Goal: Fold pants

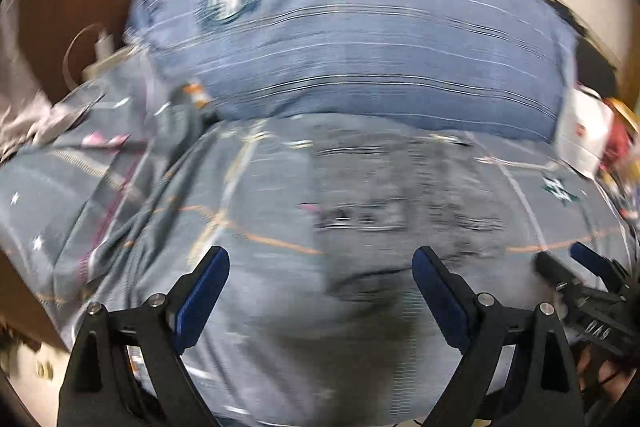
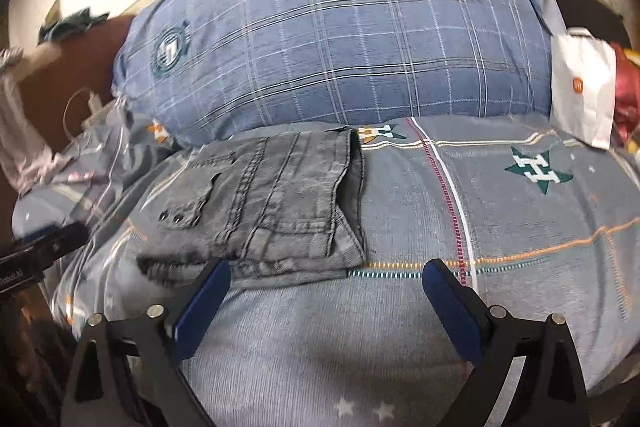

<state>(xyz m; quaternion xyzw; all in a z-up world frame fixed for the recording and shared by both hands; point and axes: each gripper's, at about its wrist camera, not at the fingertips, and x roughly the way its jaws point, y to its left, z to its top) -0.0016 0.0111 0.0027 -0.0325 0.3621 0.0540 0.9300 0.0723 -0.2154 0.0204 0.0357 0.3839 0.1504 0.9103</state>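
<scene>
The grey pants [image 2: 272, 203] lie folded into a compact stack on the grey patterned bedsheet [image 2: 520, 227], just ahead and left of my right gripper [image 2: 326, 287], which is open and holds nothing. In the left wrist view the picture is badly blurred; the pants [image 1: 384, 211] show as a grey smear ahead of my left gripper [image 1: 320, 275], which is open with nothing between its fingers. The right gripper [image 1: 576, 267] shows at that view's right edge. The left gripper's body [image 2: 36, 247] enters the right wrist view from the left.
A large blue plaid pillow [image 2: 340, 39] lies across the back of the bed. A white paper bag [image 2: 584, 87] and red items stand at the right. A brown headboard [image 2: 80, 67], a white cable and pale cloth sit at the left.
</scene>
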